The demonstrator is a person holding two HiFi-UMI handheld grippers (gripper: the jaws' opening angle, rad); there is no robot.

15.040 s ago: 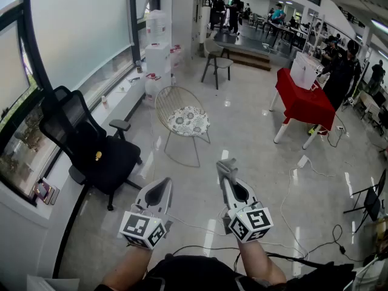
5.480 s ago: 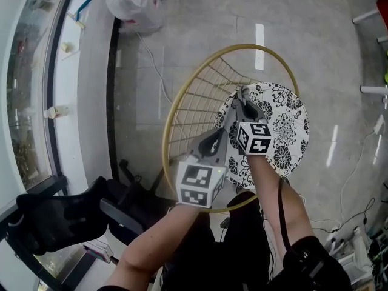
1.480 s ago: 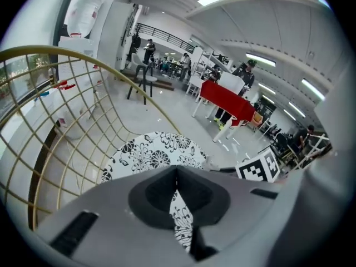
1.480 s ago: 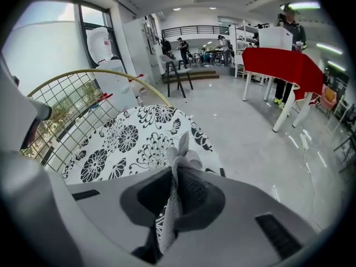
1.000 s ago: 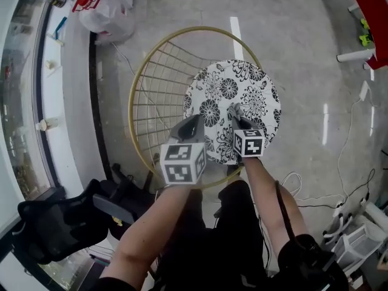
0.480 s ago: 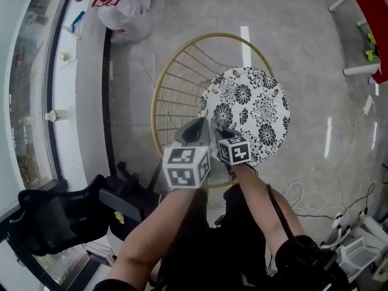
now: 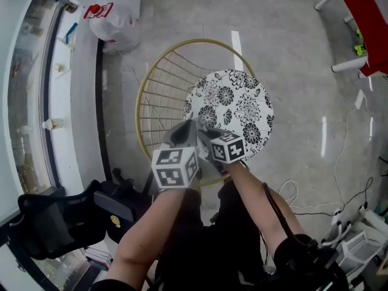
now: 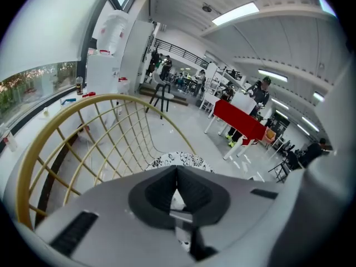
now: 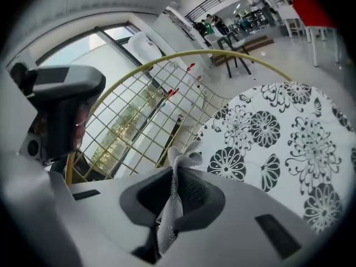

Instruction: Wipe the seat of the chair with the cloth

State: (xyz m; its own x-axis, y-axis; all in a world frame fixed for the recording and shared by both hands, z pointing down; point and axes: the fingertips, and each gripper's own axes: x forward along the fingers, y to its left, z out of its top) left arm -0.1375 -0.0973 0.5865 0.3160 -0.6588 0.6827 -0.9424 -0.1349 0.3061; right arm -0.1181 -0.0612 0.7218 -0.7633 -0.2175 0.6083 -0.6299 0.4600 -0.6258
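The chair has a gold wire back (image 7: 145, 90) and a round seat cushion (image 7: 242, 108) printed with black flowers. My right gripper (image 7: 205, 132) is over the cushion's near left edge, shut on a grey-white cloth (image 9: 169, 216). The cloth sticks out past the fingertips in the right gripper view, with the cushion (image 9: 278, 138) beyond. My left gripper (image 7: 183, 131) hangs close beside it on the left, near the wire back, jaws shut with nothing held. In the left gripper view the wire back (image 8: 111, 132) and a strip of cushion (image 8: 178, 161) show ahead.
A black office chair (image 7: 54, 223) stands at the lower left by the window ledge (image 7: 54, 71). A white bag (image 7: 115, 14) lies on the floor behind the chair. A red table (image 7: 364, 5) is at the top right, and cables (image 7: 357, 205) trail on the right.
My right gripper has slid with the cloth from the middle of the cushion to its near left edge, ending next to the left gripper. The left gripper has barely moved.
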